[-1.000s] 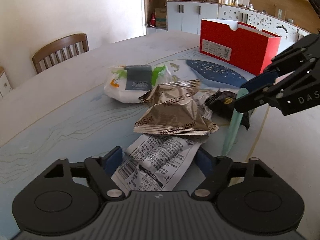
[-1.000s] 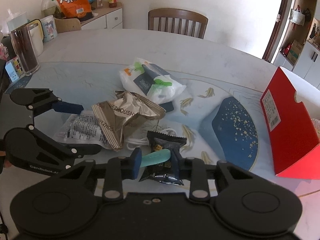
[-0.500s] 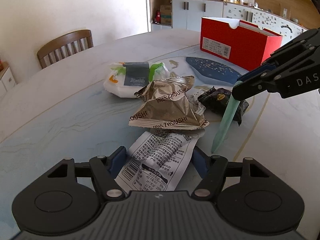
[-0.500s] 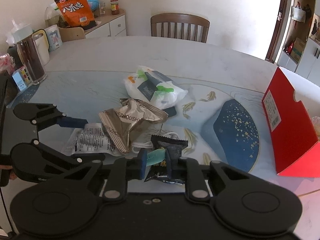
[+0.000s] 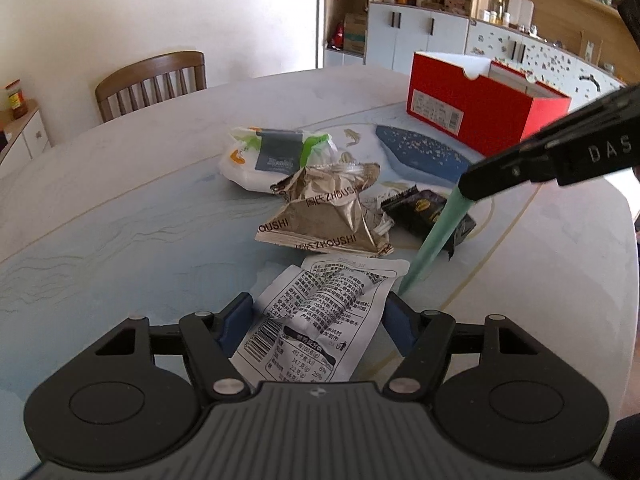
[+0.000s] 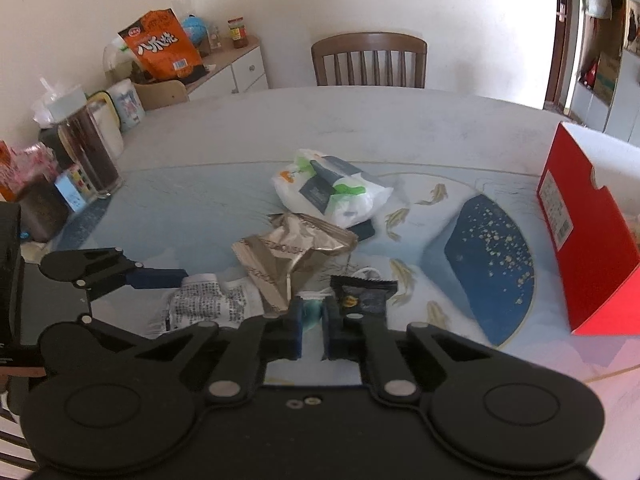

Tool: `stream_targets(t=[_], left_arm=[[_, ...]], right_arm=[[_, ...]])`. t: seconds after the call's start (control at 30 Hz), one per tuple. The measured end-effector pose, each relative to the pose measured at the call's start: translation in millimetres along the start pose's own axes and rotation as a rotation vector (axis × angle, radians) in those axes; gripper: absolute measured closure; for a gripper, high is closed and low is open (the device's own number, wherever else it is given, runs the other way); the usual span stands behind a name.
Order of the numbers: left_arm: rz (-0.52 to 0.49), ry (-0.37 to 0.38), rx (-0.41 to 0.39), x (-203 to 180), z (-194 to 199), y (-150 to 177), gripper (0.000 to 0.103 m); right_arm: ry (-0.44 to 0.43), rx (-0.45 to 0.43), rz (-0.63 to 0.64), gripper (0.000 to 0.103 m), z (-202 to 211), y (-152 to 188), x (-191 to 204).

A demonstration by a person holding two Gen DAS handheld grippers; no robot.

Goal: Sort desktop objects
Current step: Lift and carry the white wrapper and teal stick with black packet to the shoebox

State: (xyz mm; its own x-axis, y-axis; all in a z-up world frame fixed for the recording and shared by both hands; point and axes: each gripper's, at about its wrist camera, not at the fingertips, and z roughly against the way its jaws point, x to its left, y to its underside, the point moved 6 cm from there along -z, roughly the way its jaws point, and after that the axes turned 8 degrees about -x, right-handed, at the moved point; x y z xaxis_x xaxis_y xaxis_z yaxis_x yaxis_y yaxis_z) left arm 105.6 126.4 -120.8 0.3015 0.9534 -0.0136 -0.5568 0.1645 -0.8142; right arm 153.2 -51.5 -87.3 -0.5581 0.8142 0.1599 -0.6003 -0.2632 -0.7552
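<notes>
Two handheld grippers are working over a table [image 5: 120, 216] strewn with snack packets. The left gripper [image 5: 316, 320] is clamping a white printed packet [image 5: 320, 316] between its blue pads. The right gripper [image 6: 311, 320], its jaws having just been closing, is pinching a mint-green stick [image 5: 436, 240], which is slanting down beside a black packet [image 5: 424, 210]. A red box [image 5: 480, 108] is sitting beyond.

Crinkled glossy foil packet [image 5: 328, 216]; smooth cardboard box [image 5: 480, 110].
</notes>
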Motion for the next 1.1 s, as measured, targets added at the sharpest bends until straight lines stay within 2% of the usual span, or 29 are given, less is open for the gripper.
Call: stream_targets(t=[0.27, 0.5, 0.73, 1.1], left_arm=[[0.044, -0.023, -0.016, -3.8, 23.8, -11.4, 0.034], [0.030, -0.030, -0.035, -15.7, 44.2, -30.8, 0.033], [-0.003, -0.036, -0.044, -36.9, 54.4, -60.7, 0.034], [-0.039, 0.018, -0.063, -75.8, 45.1, -96.8, 0.034]], right_arm=[[-0.033, -0.021, 0.005, 0.097, 17.3, -6.1, 6.7], [-0.030, -0.070, -0.018, 0.097, 44.7, -20.7, -2.0], [0.007, -0.113, -0.027, 0.097, 71.9, -32.9, -20.6], [0.070, -0.160, -0.073, 0.097, 110.4, -39.6, -67.1]])
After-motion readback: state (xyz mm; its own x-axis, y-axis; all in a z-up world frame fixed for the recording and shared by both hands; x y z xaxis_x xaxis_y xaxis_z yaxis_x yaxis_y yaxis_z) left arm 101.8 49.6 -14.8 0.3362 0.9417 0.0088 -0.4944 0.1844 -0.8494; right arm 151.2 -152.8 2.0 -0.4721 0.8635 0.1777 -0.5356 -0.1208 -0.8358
